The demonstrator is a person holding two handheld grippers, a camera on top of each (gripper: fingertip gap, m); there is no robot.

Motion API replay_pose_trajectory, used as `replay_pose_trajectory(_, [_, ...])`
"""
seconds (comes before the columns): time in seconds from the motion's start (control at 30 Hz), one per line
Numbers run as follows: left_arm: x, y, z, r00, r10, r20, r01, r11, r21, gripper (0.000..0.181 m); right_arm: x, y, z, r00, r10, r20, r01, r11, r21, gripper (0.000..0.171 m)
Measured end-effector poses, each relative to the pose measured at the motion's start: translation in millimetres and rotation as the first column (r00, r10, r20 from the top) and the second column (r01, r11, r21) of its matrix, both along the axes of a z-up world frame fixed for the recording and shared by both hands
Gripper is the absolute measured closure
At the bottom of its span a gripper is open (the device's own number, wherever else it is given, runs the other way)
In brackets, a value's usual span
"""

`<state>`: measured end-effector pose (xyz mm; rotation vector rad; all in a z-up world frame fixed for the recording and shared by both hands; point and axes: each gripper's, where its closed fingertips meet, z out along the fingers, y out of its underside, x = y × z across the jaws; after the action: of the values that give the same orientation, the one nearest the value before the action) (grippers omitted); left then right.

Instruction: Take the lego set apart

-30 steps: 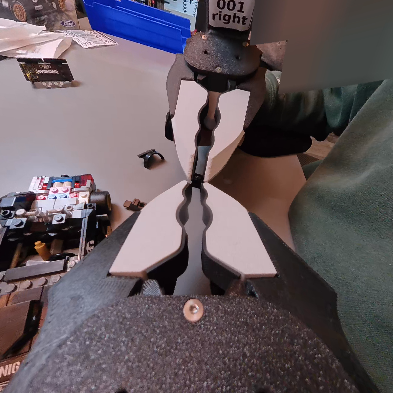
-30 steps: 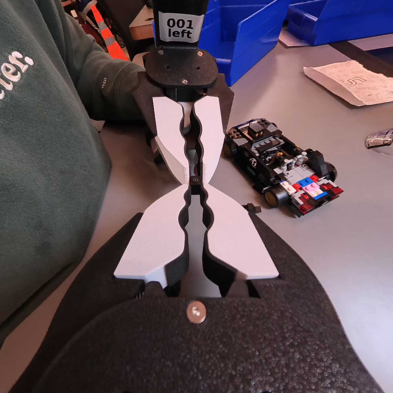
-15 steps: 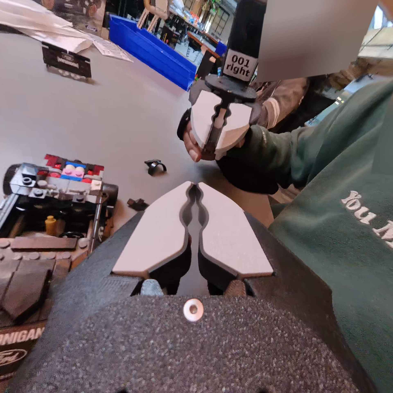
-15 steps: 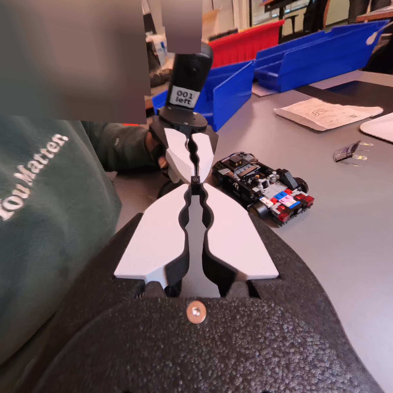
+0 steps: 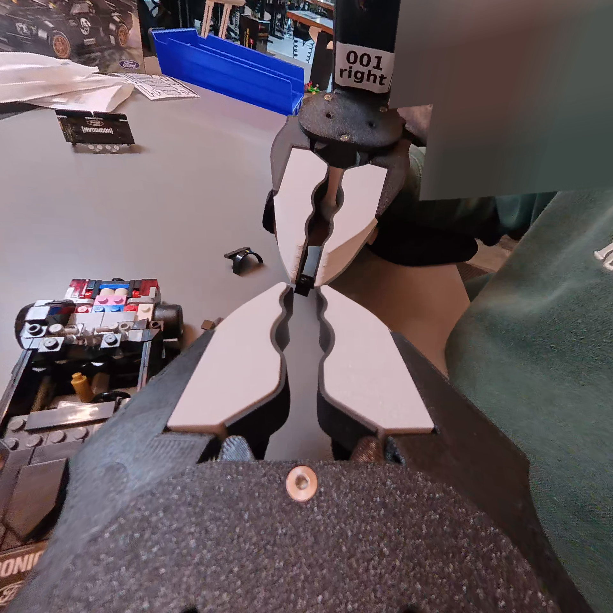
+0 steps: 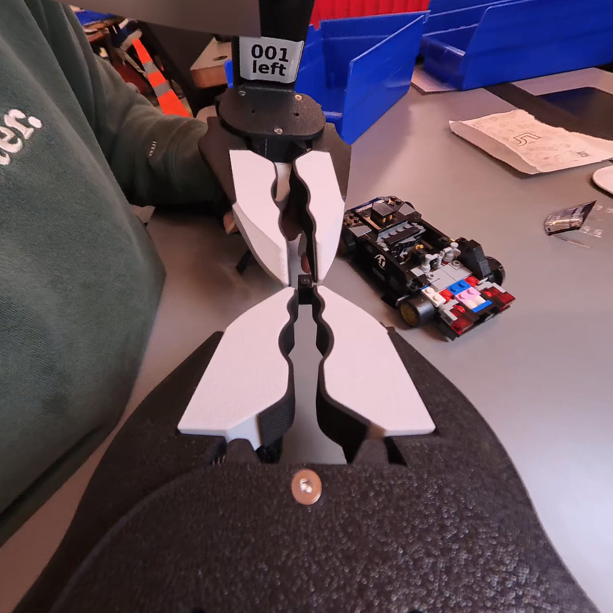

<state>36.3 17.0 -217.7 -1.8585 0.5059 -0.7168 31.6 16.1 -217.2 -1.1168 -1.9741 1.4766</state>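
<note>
Both grippers met tip to tip, right gripper (image 6: pixel 304 292) clamped on a small black piece (image 6: pixel 304 288), left gripper (image 5: pixel 302 293) slightly apart; lego car (image 6: pixel 428 265) sat off beside them.

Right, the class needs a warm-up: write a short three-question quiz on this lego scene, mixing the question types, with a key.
1. True or false: neither the left gripper nor the right gripper touches the car on the table.
2. What is the right gripper clamping at its tips? A) a wheel B) a small black piece C) a paper sheet
3. Fill in: the bins at the back of the table are ___ in colour.
Key: 1 true; 2 B; 3 blue.
</note>
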Motion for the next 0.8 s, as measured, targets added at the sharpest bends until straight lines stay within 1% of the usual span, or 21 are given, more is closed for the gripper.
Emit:
replay_pose_trajectory(0.07, [1,0,-2,1.0,-0.001,-0.02,0.002,1.0,0.001,0.172,0,-3,-1,1.0,0.01,0.001,-0.01,1.0,-0.005,0.163])
replay_pose_trajectory(0.23, [1,-1,-3,1.0,-0.003,-0.021,0.003,1.0,-0.019,0.172,0,-3,-2,1.0,0.018,0.012,-0.018,0.999,-0.027,0.163])
replay_pose_trajectory(0.43, [-1,1,7,0.99,0.013,0.138,-0.005,0.998,-0.055,0.172,-2,-1,8,1.0,-0.001,-0.013,-0.001,0.994,-0.108,0.163])
replay_pose_trajectory(0.47, [-1,2,13,0.982,0.018,0.188,-0.011,0.999,-0.038,0.173,-2,0,13,0.999,-0.008,-0.032,0.003,0.989,-0.151,0.163])
replay_pose_trajectory(0.53, [-3,2,32,0.95,0.011,0.313,-0.015,1.0,0.011,0.173,-4,1,31,0.997,-0.021,-0.078,-0.002,0.959,-0.285,0.163])
replay_pose_trajectory(0.6, [-6,3,42,0.924,0.011,0.382,-0.025,0.999,0.03,0.171,-7,4,46,0.991,-0.053,-0.12,0.001,0.916,-0.401,0.163])
replay_pose_trajectory(0.7, [-6,3,52,0.909,0.009,0.417,-0.039,0.997,0.064,0.167,-13,5,57,0.988,-0.081,-0.132,0.001,0.855,-0.519,0.163])
replay_pose_trajectory(0.8, [-6,6,51,0.924,0.04,0.38,-0.072,0.995,0.069,0.165,-17,1,62,0.989,-0.088,-0.122,-0.003,0.798,-0.603,0.163])
